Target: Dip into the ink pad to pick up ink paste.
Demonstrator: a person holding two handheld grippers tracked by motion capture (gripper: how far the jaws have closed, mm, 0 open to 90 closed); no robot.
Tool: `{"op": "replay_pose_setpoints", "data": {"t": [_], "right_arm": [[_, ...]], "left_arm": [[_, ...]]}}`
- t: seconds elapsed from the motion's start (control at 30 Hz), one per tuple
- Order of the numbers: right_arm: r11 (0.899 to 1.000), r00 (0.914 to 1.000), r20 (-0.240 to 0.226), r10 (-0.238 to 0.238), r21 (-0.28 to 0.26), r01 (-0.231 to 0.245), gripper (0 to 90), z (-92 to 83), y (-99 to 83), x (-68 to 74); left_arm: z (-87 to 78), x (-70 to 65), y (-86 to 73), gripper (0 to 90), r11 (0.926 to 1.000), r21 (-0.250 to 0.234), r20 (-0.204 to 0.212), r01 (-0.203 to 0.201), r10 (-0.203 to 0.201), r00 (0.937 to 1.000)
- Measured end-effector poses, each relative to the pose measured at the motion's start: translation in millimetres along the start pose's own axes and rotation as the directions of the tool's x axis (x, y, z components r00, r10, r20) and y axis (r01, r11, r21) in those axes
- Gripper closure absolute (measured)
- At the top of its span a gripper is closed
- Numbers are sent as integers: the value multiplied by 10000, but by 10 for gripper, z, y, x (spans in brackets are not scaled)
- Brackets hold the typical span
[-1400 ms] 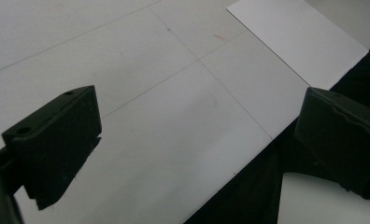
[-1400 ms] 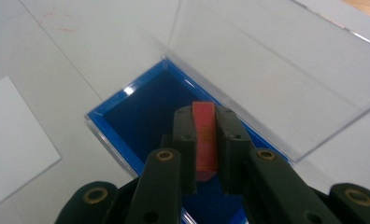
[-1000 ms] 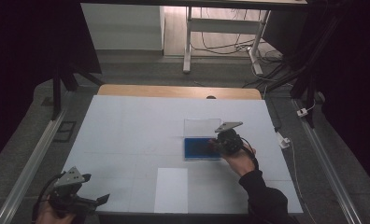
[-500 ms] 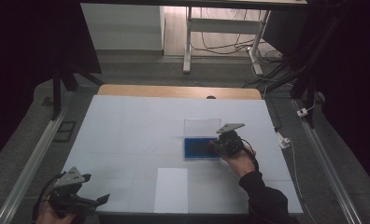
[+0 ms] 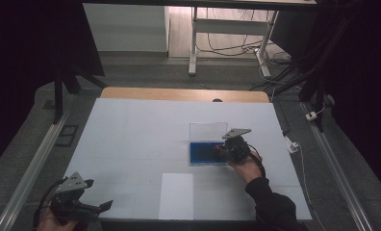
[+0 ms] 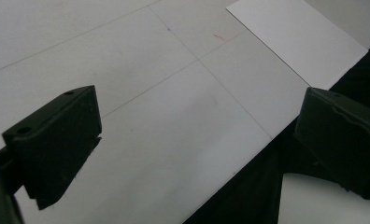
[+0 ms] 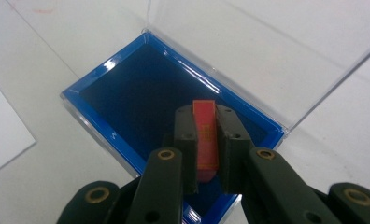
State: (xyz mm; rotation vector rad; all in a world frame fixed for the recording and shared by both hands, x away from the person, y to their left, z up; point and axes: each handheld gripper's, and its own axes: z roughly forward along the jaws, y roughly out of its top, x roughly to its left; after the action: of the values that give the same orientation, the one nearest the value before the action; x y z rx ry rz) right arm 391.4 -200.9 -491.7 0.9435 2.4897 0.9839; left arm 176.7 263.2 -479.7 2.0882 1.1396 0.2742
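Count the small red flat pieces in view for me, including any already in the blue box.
1. The small red flat piece is clamped between the right gripper's jaws above the blue-lined clear-lidded box. The gripper hides part of the box floor.

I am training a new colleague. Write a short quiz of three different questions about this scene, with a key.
1. True or false: the left hand-held gripper holds a white sheet.
2. What does the right hand-held gripper grip? A) a red flat piece B) a key C) nothing
3. Fill in: the blue box has a clear lid that stands ____.

Key: 1 false, its jaws are open and empty; 2 A; 3 open.
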Motion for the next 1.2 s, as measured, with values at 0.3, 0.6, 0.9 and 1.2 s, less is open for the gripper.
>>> {"op": "replay_pose_setpoints", "data": {"t": [0.3,0.6,0.9,1.2], "right_arm": [[9998,9996,228,-178,-32,179,808,7,2,42],[9999,10000,3,-42,97,42,801,-12,40,8],[9969,9997,-37,224,-753,-226,800,-178,108,9],[9969,9995,-205,224,-754,-239,800,-264,103,-5]], "left_arm": [[0,-1,1,6,10000,6,-15,-21,21,10000],[-2,8,1,5,10000,-45,32,61,-61,10000],[-6,9,-2,5,10000,-73,45,60,-60,10000],[-6,10,-1,5,10000,-66,56,72,-71,10000]]}}
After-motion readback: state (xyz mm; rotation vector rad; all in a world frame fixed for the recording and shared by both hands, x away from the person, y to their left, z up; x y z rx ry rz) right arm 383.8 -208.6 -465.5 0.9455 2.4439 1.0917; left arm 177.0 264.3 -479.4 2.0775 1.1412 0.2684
